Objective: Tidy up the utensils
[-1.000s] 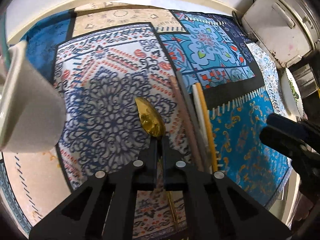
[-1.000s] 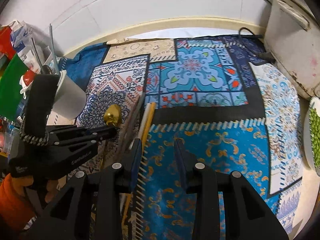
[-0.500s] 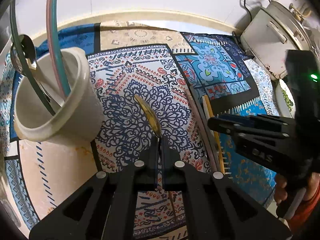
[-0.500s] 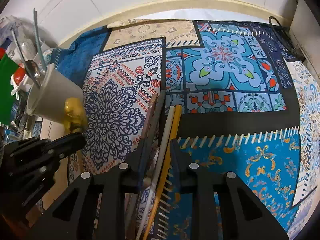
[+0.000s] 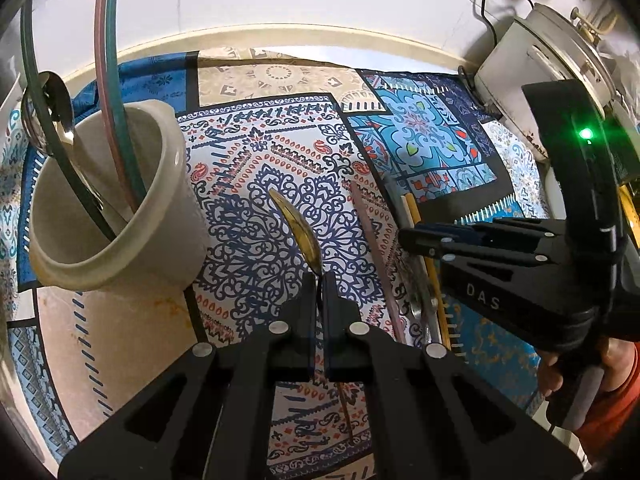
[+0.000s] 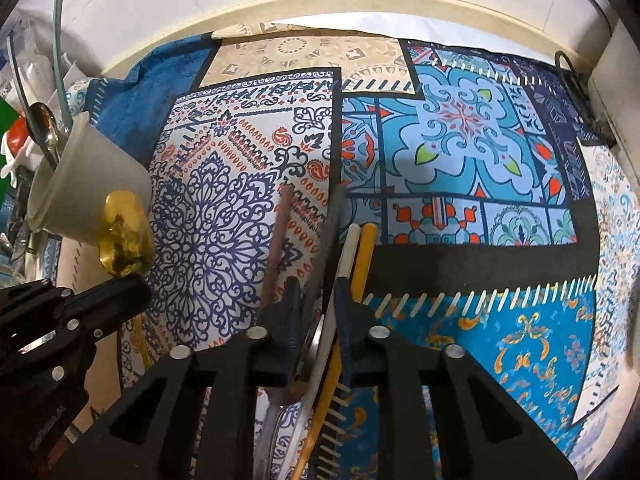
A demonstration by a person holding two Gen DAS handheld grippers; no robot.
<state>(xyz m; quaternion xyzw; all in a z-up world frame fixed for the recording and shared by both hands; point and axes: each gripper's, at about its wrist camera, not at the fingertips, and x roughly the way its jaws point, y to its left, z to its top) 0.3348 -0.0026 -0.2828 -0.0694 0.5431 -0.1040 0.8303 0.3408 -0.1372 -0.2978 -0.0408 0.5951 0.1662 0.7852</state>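
My left gripper (image 5: 319, 280) is shut on a gold spoon (image 5: 298, 230) and holds it above the patterned cloth, bowl forward. The spoon (image 6: 122, 236) and left gripper (image 6: 120, 292) also show in the right wrist view, next to the cream utensil cup (image 6: 86, 184). The cup (image 5: 116, 208) stands left of the spoon and holds a steel spoon and thin sticks. My right gripper (image 6: 316, 292) is open, its fingers straddling a grey utensil handle (image 6: 332, 224) among several utensils lying side by side: brown (image 6: 280, 232), white (image 6: 348, 248) and yellow (image 6: 364, 252).
A patterned blue, white and red cloth (image 6: 460, 140) covers the counter. A white appliance (image 5: 532, 52) stands at the back right against the wall. Packets and a red-capped item (image 6: 16, 136) crowd the far left.
My left gripper has lifted the gold spoon off the cloth and carried it left, beside the cup. My right gripper has moved in over the lying utensils and narrowed around the grey handle.
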